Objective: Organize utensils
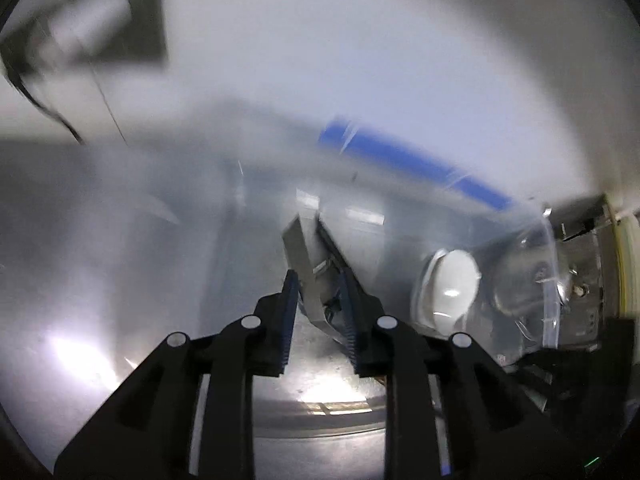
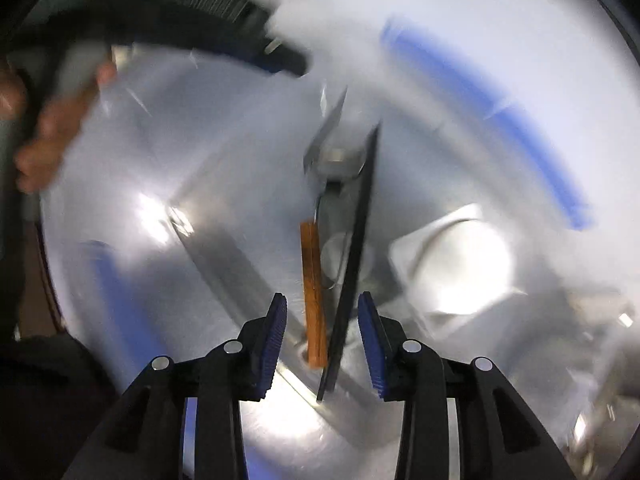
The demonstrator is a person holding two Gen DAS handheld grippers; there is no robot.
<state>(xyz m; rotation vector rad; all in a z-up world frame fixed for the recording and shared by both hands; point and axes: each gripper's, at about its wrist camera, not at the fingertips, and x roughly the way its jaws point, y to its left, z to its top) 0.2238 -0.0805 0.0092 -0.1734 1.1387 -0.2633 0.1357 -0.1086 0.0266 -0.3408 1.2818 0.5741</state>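
In the right wrist view my right gripper (image 2: 323, 300) is open and points down. Between its jaws, touching neither pad, lie a wooden-handled utensil (image 2: 314, 292) with a metal head (image 2: 332, 152) and a long flat black utensil (image 2: 356, 248). In the left wrist view my left gripper (image 1: 318, 280) stands narrowly open around a flat grey utensil (image 1: 302, 256) with a dark strip (image 1: 334, 248) beside it. Blur hides whether the pads touch them. Both views are smeared by motion.
A shiny metal surface (image 2: 224, 264) with ridges lies under everything. A blue strip (image 1: 412, 164) (image 2: 500, 120) runs along a clear plastic bin wall (image 1: 550, 280). A white rounded item (image 1: 454, 284) sits right of the left gripper. A hand (image 2: 52, 128) shows at far left.
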